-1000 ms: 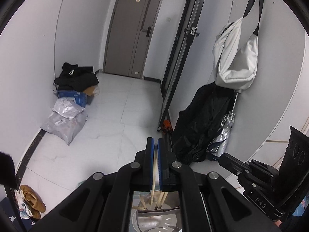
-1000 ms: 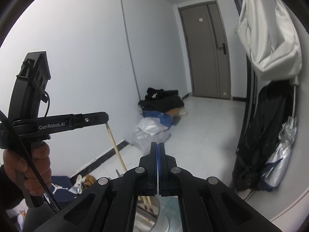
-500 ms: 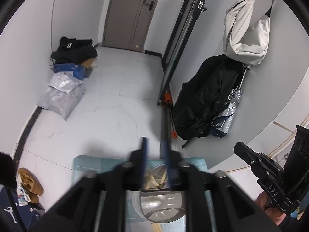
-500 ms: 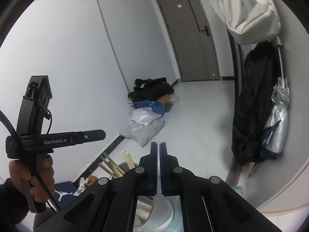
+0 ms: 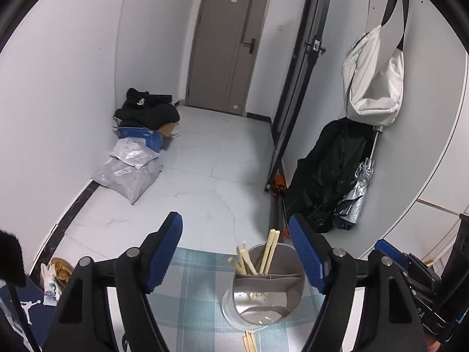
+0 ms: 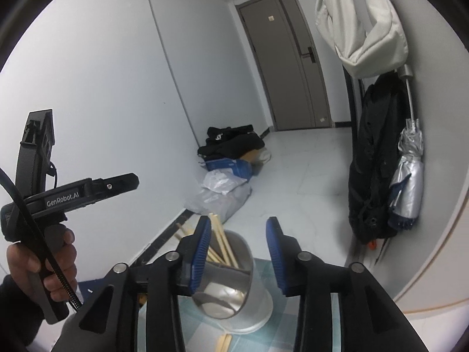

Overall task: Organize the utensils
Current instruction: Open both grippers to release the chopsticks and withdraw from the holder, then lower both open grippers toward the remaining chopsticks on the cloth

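A shiny metal utensil holder (image 5: 263,287) stands on a blue checked cloth (image 5: 199,287). Several wooden chopsticks (image 5: 265,256) stand in it. More chopsticks (image 5: 249,341) lie on the cloth at its base. My left gripper (image 5: 236,242) is open and empty above the holder. In the right wrist view the holder (image 6: 234,281) with its chopsticks (image 6: 219,242) sits below my right gripper (image 6: 239,252), which is open and empty. The left gripper's body (image 6: 79,195) shows at the left, held by a hand.
Beyond the cloth's far edge is a white tiled floor with grey bags (image 5: 129,173), a blue box and black clothes by the left wall. A black coat (image 5: 328,173), a silver umbrella and a white bag (image 5: 372,88) hang at the right wall. A grey door stands at the back.
My left gripper was shut on a chopstick over the holder; it has opened and the chopstick stands in the holder. My right gripper has gone from shut to open.
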The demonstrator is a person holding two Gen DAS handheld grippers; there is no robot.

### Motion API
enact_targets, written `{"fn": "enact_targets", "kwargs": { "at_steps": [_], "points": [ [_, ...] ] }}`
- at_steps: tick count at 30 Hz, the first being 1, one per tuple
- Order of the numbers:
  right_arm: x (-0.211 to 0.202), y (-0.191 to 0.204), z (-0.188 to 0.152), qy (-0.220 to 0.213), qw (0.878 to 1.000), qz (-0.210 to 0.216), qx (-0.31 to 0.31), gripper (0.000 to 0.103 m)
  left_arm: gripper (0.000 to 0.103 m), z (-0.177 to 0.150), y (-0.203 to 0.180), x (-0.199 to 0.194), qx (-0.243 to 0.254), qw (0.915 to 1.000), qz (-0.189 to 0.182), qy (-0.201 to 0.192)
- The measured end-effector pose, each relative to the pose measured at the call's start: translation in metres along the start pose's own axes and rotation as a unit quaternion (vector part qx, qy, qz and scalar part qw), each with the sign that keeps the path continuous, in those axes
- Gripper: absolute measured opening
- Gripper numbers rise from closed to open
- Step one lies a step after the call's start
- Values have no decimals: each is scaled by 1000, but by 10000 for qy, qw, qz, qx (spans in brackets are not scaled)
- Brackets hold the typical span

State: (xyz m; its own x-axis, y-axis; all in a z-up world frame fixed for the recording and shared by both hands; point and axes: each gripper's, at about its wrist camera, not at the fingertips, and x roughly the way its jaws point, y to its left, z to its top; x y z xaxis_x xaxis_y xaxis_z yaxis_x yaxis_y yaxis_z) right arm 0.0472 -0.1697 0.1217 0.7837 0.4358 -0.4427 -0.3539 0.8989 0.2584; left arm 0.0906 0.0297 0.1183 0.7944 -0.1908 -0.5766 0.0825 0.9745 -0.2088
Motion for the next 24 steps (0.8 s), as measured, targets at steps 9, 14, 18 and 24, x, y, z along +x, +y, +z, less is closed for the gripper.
{"fn": "enact_targets", "kwargs": {
  "at_steps": [9, 14, 18, 24],
  "points": [
    [-37, 22, -7, -300, 9995, -80, -23, 66, 84, -15, -19, -45, 389, 9981, 209, -423],
    [-52, 34, -14, -378, 9992, -131, -56, 70, 86, -25, -19, -61, 356, 9972, 232, -613],
    [-62, 41, -22, -435, 9989, -183, -66, 72, 94, -37, -15, -69, 281, 9969, 229, -691],
    [-72, 49, -43, -451, 9983, -323, -176, 78, 99, -56, -11, -78, 228, 9962, 298, -782]
  ]
}}
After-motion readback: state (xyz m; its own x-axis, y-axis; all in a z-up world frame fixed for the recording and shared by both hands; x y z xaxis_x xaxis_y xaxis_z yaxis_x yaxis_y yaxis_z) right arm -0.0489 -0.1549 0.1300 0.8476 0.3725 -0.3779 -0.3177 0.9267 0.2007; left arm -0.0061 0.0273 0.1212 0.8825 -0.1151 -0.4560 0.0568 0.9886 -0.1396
